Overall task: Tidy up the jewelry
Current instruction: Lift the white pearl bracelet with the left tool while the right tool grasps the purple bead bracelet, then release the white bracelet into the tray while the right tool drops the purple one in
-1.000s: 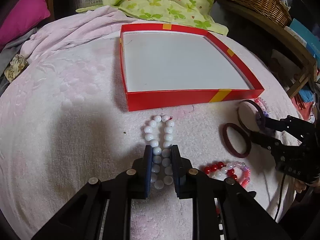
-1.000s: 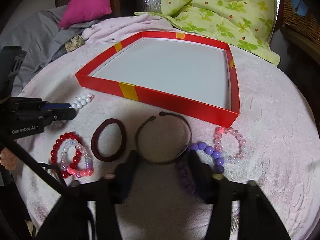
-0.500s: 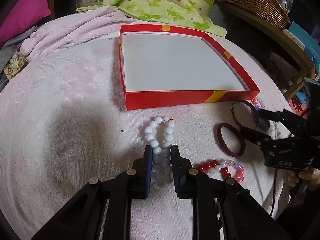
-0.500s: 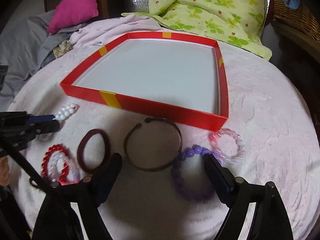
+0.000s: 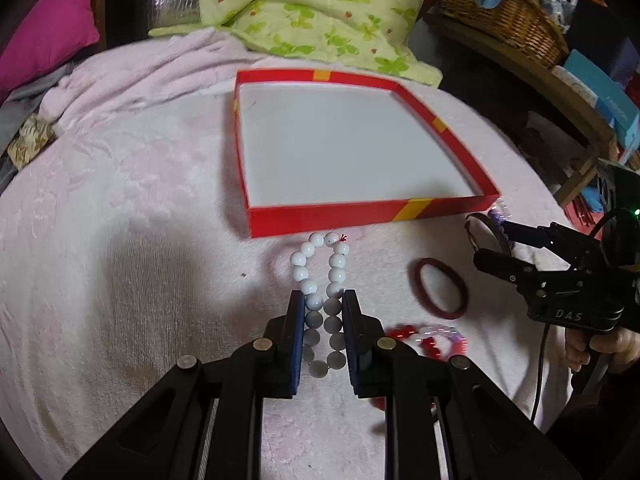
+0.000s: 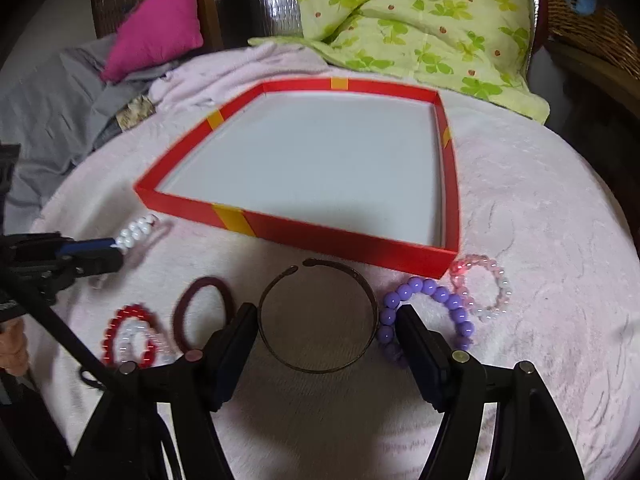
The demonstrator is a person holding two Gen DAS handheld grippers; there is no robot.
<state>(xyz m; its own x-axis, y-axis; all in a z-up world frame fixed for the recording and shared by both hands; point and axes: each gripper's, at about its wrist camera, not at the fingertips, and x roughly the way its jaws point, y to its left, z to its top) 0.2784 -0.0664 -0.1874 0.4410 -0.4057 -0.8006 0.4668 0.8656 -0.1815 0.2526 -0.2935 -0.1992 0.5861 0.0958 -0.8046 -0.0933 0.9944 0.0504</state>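
Note:
My left gripper (image 5: 323, 296) is shut on a white bead bracelet (image 5: 298, 258) that lies on the pink blanket just before the red tray (image 5: 328, 220). From the right wrist view, that left gripper (image 6: 116, 250) shows at the left edge with the white beads (image 6: 136, 232) sticking out. My right gripper (image 6: 325, 310) straddles a thin metal bangle (image 6: 372, 300). Its jaws are closing and the pads do not touch the bangle. A maroon ring (image 6: 179, 320) lies to its left and a purple bead bracelet (image 6: 440, 292) to its right. The red tray (image 6: 340, 236) holds nothing.
A pink bead bracelet (image 6: 500, 280) rests by the tray's near right corner. Red and clear bead bracelets (image 6: 110, 332) lie at the near left. A green quilt (image 6: 420, 20) and a magenta cushion (image 6: 160, 28) are behind, and a wicker basket (image 5: 500, 12) on a wooden shelf is to the right.
The right gripper's jaws spread wide around the bangle, then narrowed a little. The left gripper has kept its hold on the white beads and stayed put.

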